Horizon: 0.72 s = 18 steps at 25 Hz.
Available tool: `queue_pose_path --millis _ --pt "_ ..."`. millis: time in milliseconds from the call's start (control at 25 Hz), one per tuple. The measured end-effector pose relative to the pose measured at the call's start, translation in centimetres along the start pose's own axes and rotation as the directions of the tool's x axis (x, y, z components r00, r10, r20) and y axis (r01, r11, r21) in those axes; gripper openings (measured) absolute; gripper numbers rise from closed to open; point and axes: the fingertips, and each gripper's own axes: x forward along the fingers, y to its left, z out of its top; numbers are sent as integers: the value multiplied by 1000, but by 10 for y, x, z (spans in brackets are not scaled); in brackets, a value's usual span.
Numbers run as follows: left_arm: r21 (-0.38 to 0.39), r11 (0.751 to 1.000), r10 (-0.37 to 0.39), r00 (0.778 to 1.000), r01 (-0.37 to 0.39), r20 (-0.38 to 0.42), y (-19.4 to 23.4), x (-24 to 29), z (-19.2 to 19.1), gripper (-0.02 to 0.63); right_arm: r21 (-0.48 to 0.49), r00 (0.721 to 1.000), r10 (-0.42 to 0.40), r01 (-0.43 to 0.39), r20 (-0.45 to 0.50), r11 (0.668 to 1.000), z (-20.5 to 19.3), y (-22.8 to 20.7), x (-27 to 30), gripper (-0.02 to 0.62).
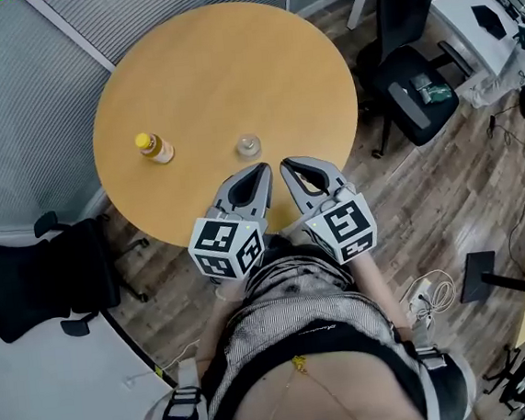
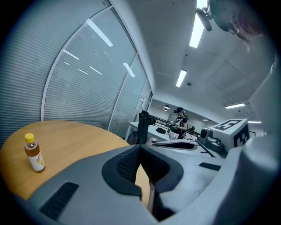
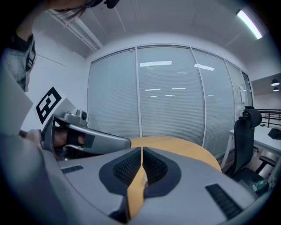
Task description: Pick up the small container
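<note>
Small container [image 1: 248, 145] upright on counter [image 1: 230, 60], just ahead of both tools; bottle [image 1: 155, 148] well to its left. Left tool [image 1: 261, 171] and right tool [image 1: 288, 167] pinched closed, empty. Suggest: spread one tool first, straddle container low, squeeze gently; looks light, likely to tip.

Round wooden table [image 1: 230, 60], plank floor [image 1: 447, 205], black chairs [image 1: 409, 115], blinded glass walls [image 3: 167, 101]

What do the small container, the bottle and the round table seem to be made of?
The small container looks like clear glass or plastic; the table shows through it. The bottle: probably clear plastic; amber contents show. The table: wood or wood-look laminate, smooth, evenly tan.
</note>
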Motion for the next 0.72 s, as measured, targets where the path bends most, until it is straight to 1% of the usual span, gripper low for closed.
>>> queue_pose_path --millis 520,720 --pt "1 1000 -17 1000 17 8 34 -7 4 18 -19 1000 6 -7 -20 1000 1 12 36 25" --pt "-16 1000 -18 1000 18 -2 44 -12 -2 18 1 1000 18 -18 -25 1000 -1 23 45 25"
